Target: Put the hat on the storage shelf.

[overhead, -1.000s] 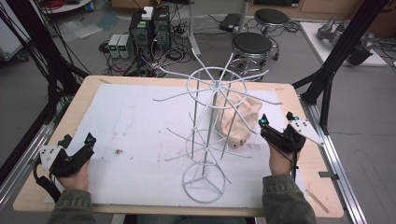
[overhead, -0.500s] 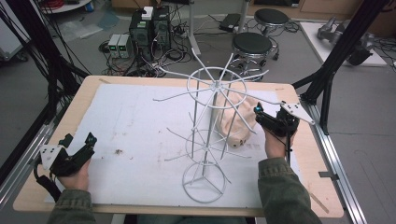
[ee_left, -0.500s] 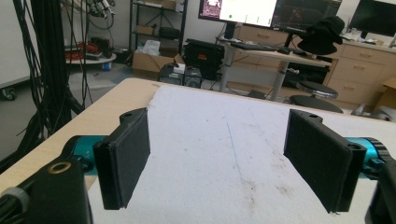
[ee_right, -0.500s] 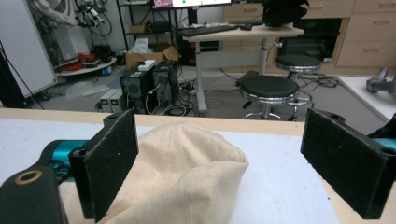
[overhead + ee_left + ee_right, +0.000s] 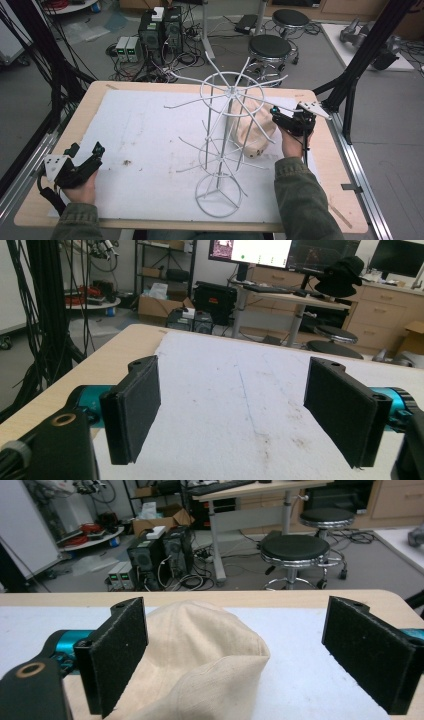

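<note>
A beige cloth hat lies on the white mat, right of centre and behind the wires of a tall white wire rack. My right gripper hangs at the hat's right side, open, jaws pointing toward it. In the right gripper view the hat sits between the wide-apart jaws, close to the left pad, and my right gripper holds nothing. My left gripper rests at the mat's front left, open. In its own view, my left gripper has bare mat between its jaws.
The rack's round base stands near the front edge, and its thin arms spread over the middle of the table. Black frame posts rise at the right corner. Stools and computer boxes stand on the floor beyond the far edge.
My right gripper has moved away from the person, up along the hat's right side. The left gripper has stayed put.
</note>
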`<move>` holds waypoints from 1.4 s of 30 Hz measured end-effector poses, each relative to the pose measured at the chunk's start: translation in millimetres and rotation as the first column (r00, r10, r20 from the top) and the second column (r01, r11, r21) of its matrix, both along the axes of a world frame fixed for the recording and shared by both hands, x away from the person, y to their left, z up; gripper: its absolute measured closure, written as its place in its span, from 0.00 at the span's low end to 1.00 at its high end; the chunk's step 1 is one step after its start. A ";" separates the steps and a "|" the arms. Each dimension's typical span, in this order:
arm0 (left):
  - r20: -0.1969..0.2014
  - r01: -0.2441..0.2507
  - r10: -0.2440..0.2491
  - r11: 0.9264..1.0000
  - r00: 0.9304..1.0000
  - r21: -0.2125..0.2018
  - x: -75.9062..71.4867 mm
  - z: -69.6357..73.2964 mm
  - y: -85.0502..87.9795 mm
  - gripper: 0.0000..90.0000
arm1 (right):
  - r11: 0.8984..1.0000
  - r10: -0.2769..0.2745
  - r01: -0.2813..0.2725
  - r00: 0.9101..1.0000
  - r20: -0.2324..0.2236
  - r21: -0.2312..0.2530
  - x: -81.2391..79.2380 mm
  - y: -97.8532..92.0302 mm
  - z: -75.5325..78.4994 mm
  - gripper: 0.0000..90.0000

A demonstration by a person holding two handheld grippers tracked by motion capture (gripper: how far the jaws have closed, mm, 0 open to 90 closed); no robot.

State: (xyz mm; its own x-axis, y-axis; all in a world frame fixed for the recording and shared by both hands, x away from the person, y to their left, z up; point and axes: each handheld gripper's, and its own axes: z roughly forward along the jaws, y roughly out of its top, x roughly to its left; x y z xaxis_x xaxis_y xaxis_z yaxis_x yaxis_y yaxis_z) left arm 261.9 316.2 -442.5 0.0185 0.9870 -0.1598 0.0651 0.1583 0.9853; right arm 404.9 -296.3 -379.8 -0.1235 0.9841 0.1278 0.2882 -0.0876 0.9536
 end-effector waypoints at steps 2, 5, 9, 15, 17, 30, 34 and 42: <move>0.012 0.014 -0.014 1.000 1.000 -0.010 -0.5 0.2 0.0 0.25 | 1.000 -0.007 0.007 1.000 0.000 0.009 1.9 -0.2 -1.4 0.11; 0.014 0.018 -0.017 1.000 1.000 -0.007 -0.6 0.4 -1.1 0.25 | 1.000 -0.018 0.018 1.000 -0.016 0.001 9.7 -2.4 -3.6 0.11; 0.013 0.016 -0.016 1.000 1.000 -0.007 -0.3 0.3 -1.2 0.25 | 1.000 -0.017 0.018 0.999 -0.027 0.008 15.7 -5.0 -4.3 0.11; 0.004 0.011 -0.011 1.000 1.000 -0.007 0.3 -0.2 -1.1 0.25 | 1.000 -0.016 0.016 0.999 -0.036 0.013 19.8 -6.1 -8.2 0.11; 0.006 0.011 -0.011 1.000 1.000 -0.006 0.5 -0.1 -1.3 0.25 | 1.000 -0.004 0.004 0.999 -0.036 -0.005 24.0 -4.7 -4.7 0.11; 0.006 0.006 -0.006 1.000 1.000 -0.004 0.8 -0.2 -0.8 0.25 | 0.998 0.014 -0.016 0.999 -0.035 -0.054 44.1 2.7 7.6 0.11; 0.006 0.005 -0.005 1.000 1.000 -0.003 1.4 -0.3 -1.0 0.25 | 0.999 -0.006 0.003 0.998 -0.066 -0.033 51.4 -4.1 -1.4 0.11; 0.003 0.010 -0.010 1.000 1.000 -0.002 2.1 -0.4 -1.7 0.25 | 1.000 -0.003 0.004 0.995 -0.102 0.007 59.7 -12.0 -4.1 0.11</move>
